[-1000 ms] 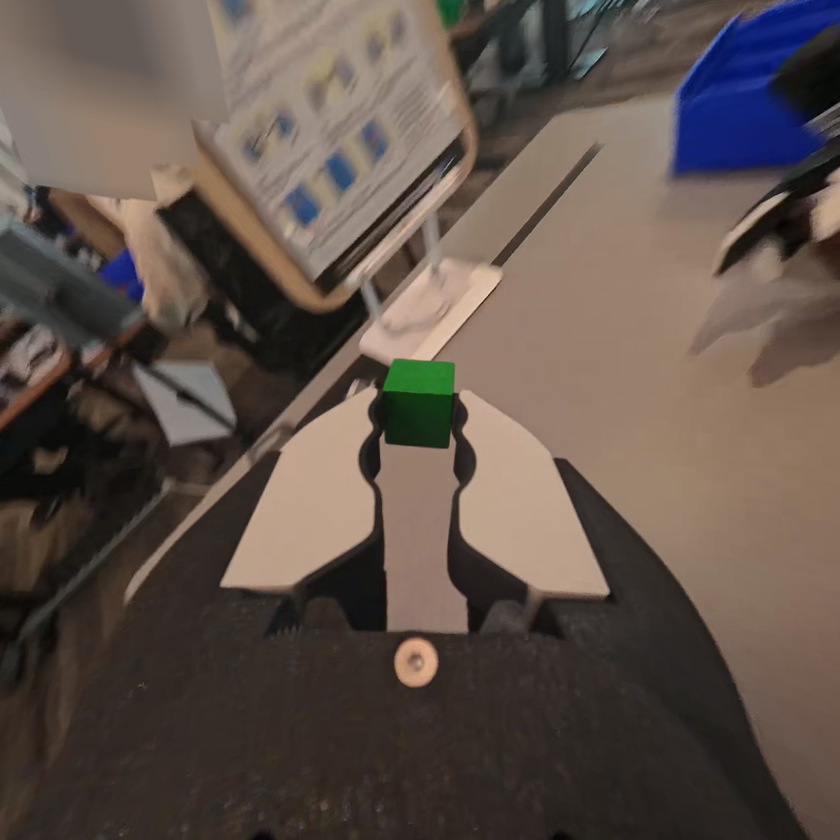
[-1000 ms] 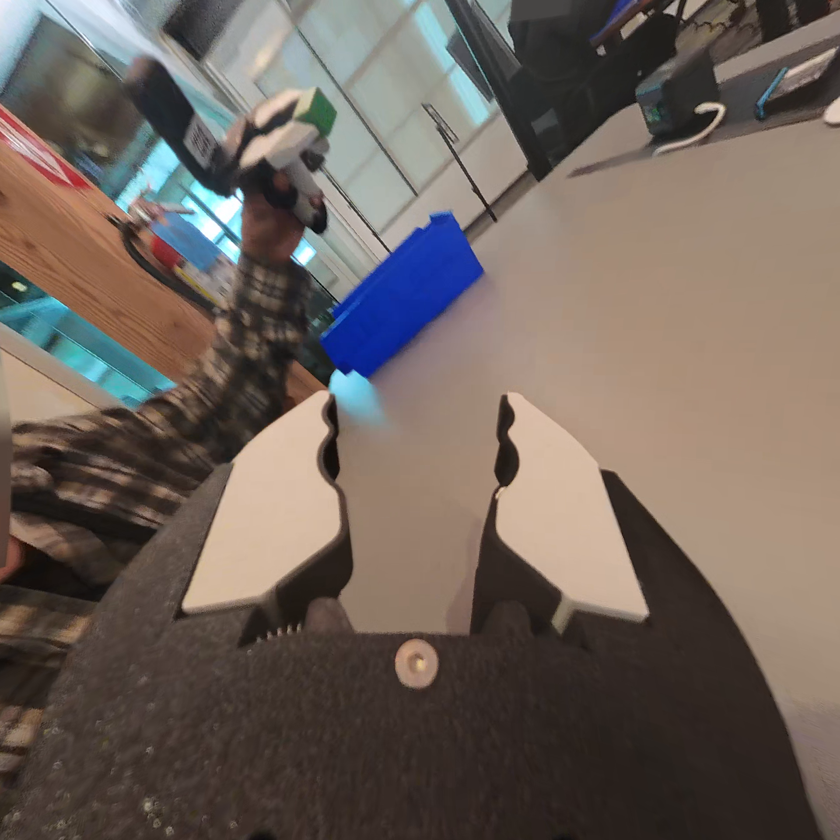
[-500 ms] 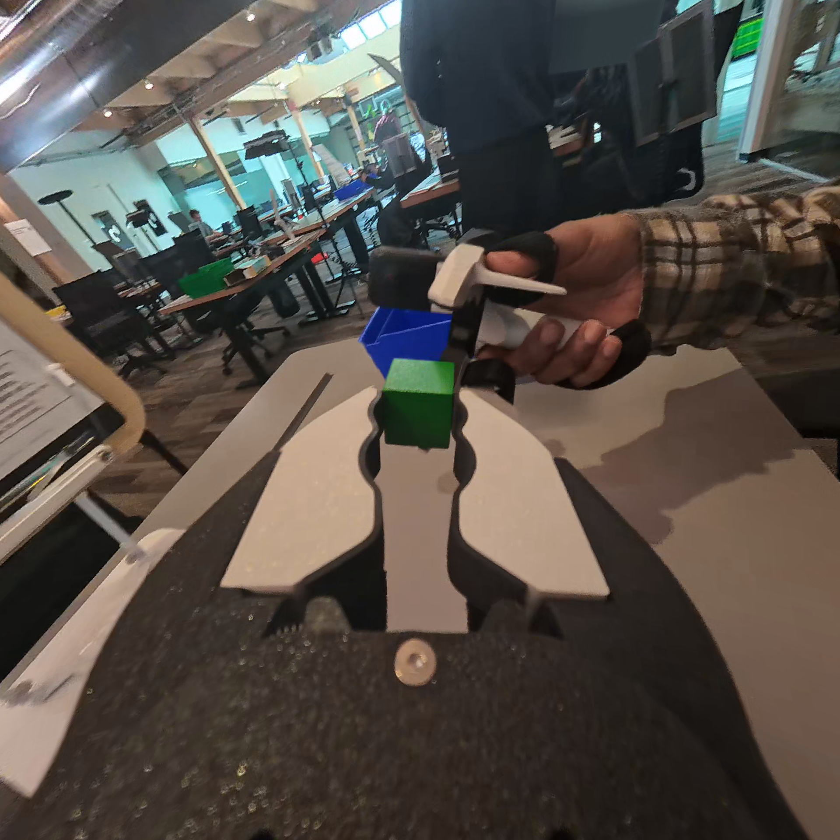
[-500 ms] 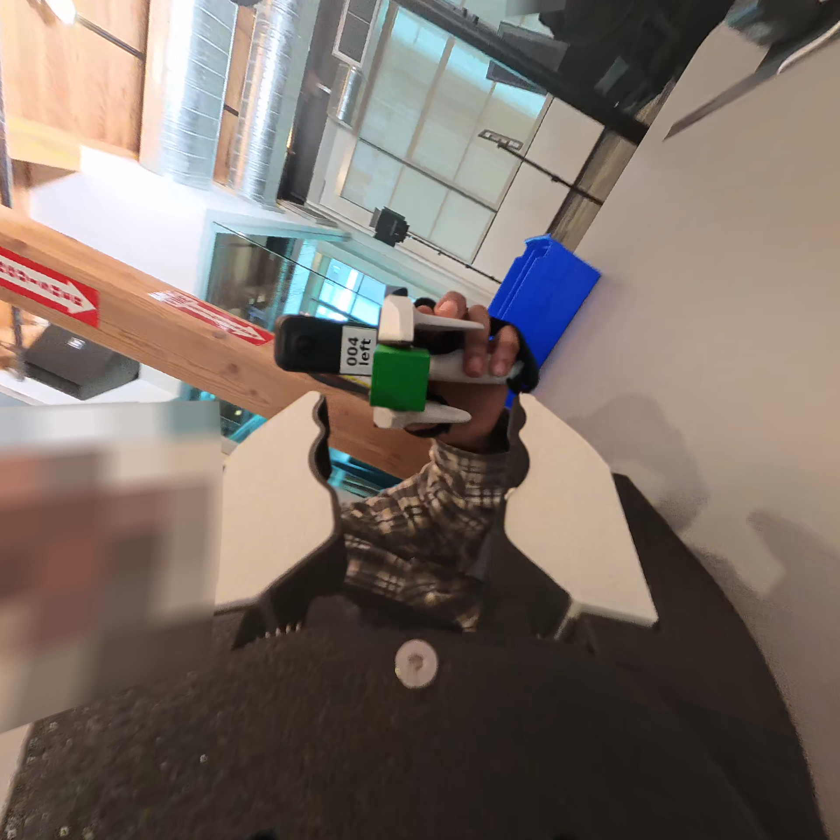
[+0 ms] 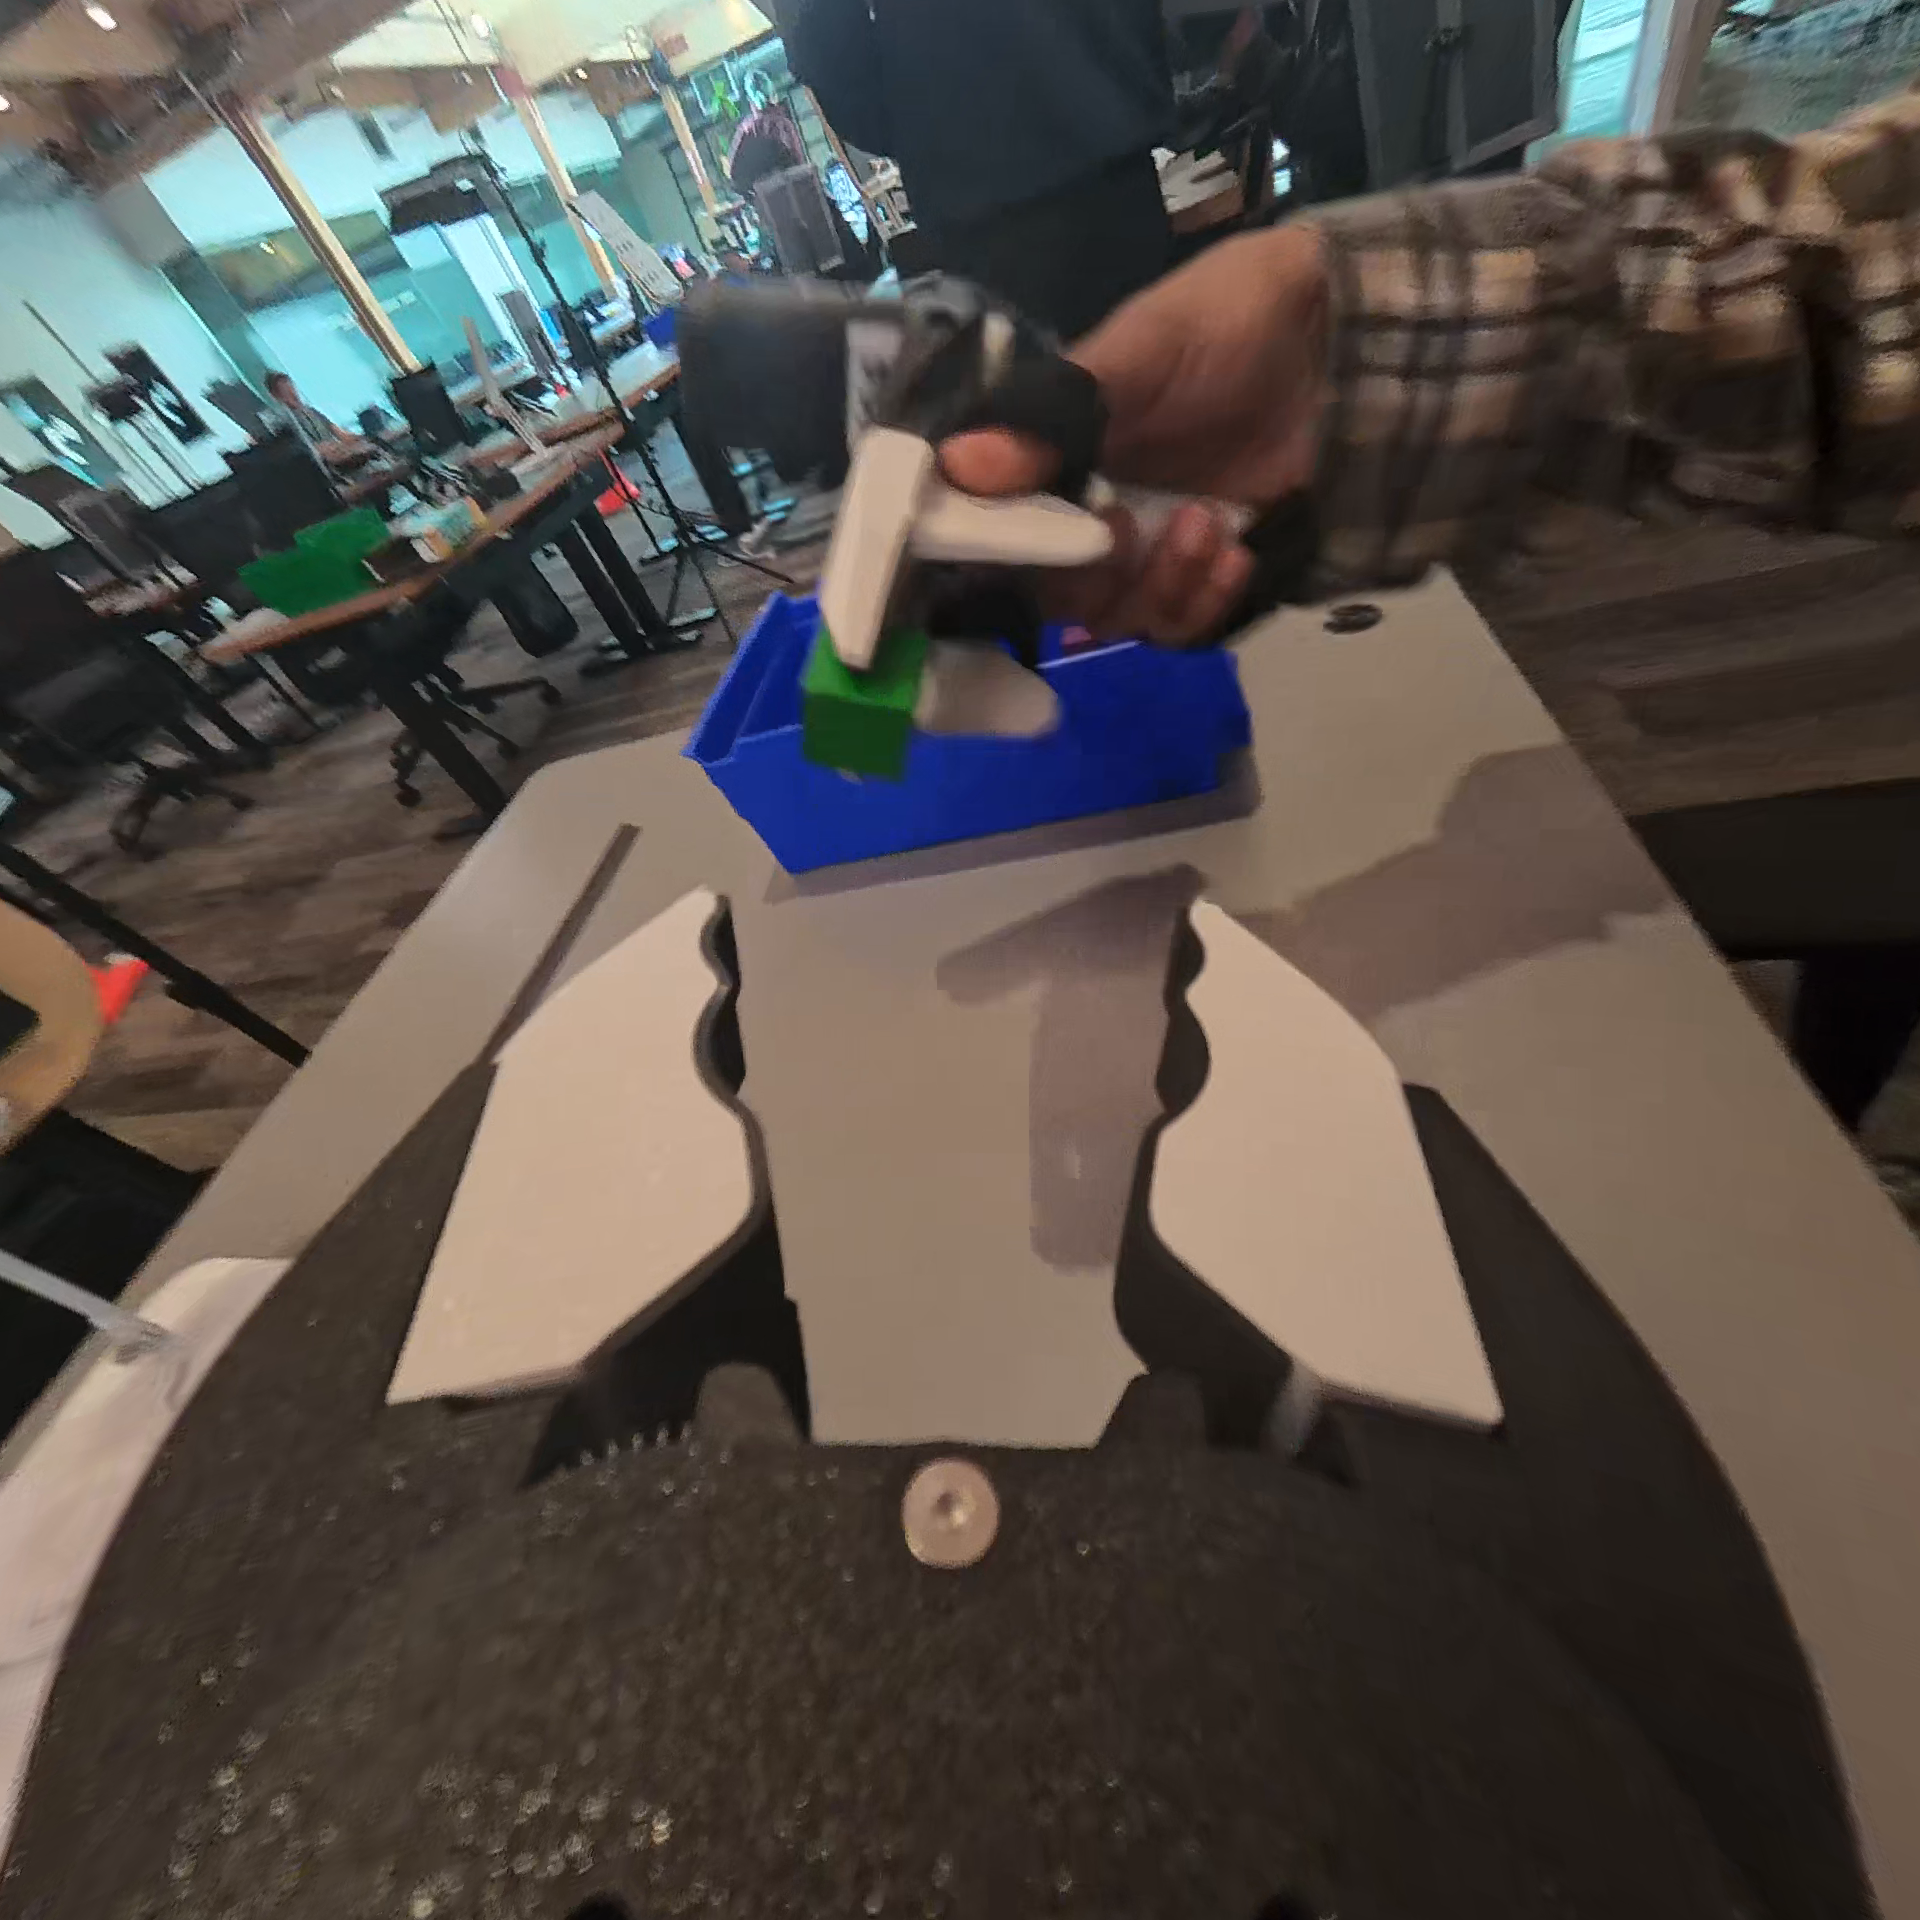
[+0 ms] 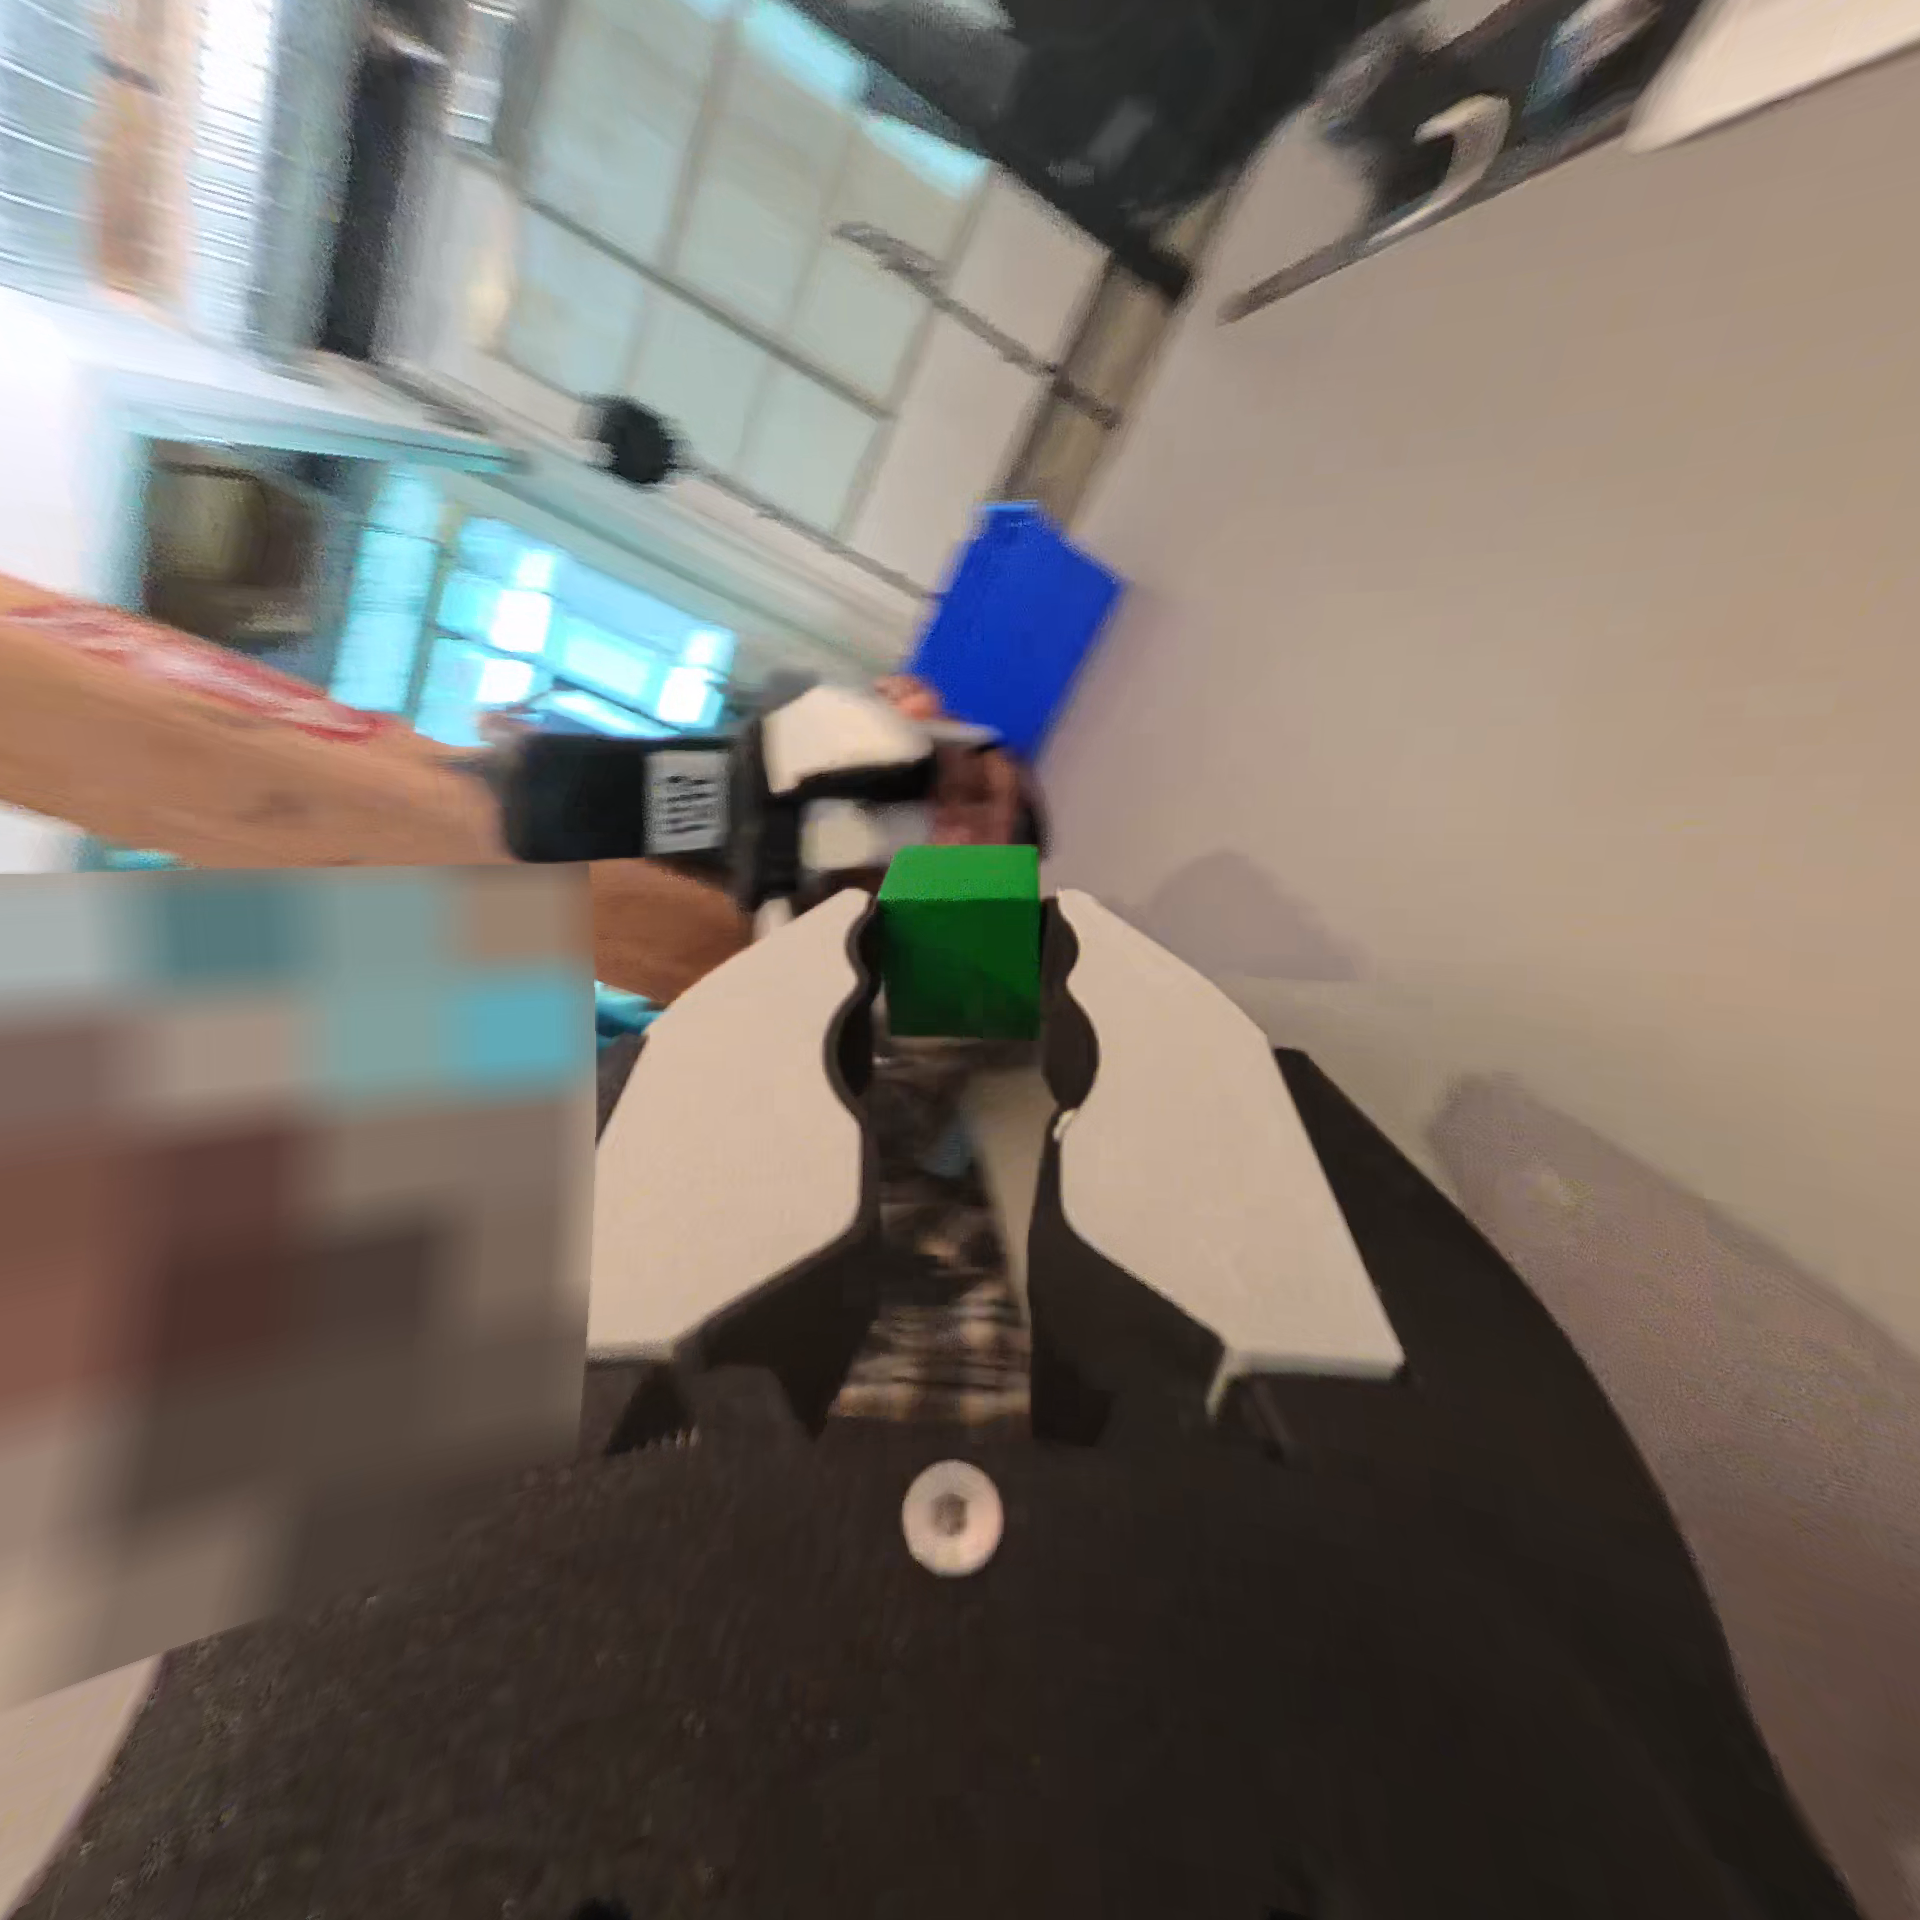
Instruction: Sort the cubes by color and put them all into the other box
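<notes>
My right gripper is shut on a green cube, held at the fingertips. In the left wrist view the same right gripper holds the green cube in the air just over the near wall of the blue box, which stands at the far end of the grey table. My left gripper is open and empty, low over the table, short of the box. It also shows in the right wrist view, open, just beyond the cube. The blue box lies behind it.
A hand with a plaid sleeve holds the right gripper. A person in dark clothes stands behind the table. Desks and chairs stand past the table's left edge. A white base sits at the near left corner.
The green cube has passed from my left gripper to my right one. The left jaws opened and drew back; the right jaws shut on the cube above the blue box.
</notes>
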Demonstrator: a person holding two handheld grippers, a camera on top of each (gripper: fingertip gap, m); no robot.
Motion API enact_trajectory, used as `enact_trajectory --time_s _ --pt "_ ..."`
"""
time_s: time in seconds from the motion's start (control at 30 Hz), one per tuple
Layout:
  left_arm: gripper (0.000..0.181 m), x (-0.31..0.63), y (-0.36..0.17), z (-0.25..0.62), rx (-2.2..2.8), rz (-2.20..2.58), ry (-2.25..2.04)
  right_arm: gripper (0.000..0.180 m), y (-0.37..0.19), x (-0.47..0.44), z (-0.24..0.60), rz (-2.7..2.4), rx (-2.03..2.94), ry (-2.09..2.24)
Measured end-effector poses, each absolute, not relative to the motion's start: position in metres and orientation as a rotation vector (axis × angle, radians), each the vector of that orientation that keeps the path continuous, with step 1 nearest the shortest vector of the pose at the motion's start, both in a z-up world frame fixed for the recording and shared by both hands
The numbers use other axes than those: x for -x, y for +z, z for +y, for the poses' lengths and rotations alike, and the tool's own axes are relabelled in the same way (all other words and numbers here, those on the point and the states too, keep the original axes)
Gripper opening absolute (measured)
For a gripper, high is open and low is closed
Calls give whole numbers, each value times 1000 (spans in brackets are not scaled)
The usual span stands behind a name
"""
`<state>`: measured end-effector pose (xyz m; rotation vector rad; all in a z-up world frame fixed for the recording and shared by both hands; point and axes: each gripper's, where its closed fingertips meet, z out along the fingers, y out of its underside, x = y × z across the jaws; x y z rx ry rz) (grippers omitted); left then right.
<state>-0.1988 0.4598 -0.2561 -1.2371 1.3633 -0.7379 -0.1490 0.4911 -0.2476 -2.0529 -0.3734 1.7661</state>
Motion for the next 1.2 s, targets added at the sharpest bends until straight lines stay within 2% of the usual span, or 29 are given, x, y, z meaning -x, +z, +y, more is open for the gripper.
enact_trajectory --time_s 0.03,0.17,0.3,0.67,0.8,0.87,1.0,1.2 --pt "79 204 -257 454 1250 1372 -764 29 -251 125 505 -372 2124 1596" --pt "77 228 -266 425 1281 1416 -825 29 -271 5 567 -284 2372 878" --pt "72 255 -294 393 1335 1485 -815 29 -305 -95 605 -146 2517 404" --pt "61 329 -332 353 1502 1271 -770 30 -415 -183 645 49 2731 11" --pt "59 349 -335 353 1549 1186 -786 29 -440 -195 646 96 2767 -53" --pt "59 354 -336 353 1566 1175 -787 36 -446 -196 646 114 2766 -60" --pt "61 363 -334 359 1583 1176 -729 51 -424 -199 645 109 2745 -123" --pt "61 393 -316 390 1615 1107 -668 64 -294 -141 635 -128 2523 2"
